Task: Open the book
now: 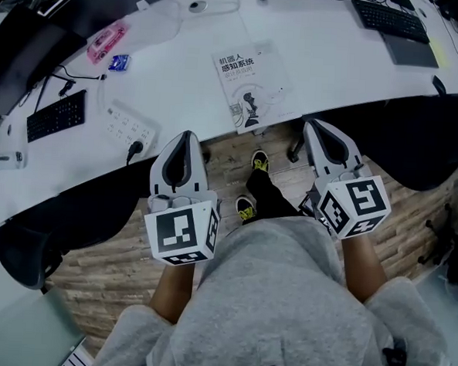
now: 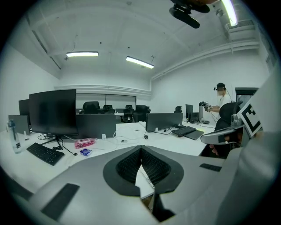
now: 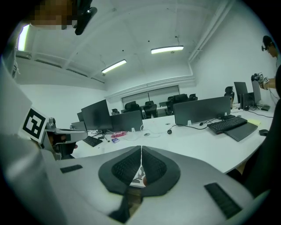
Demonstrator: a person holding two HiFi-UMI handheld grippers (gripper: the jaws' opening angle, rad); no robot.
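My jaws are pressed together on both sides and grip nothing. In the head view, the left gripper and the right gripper hover short of the desk, and the book lies closed near its edge, at 12 o'clock between my tips. I judge this the approach: next, 1 pair must part and catch the cover's edge. A power strip at the book's 8 o'clock blocks nothing. The left gripper view shows the book below my closed tips and a pink case at 9 o'clock. The right gripper view shows the same book at 6 o'clock.
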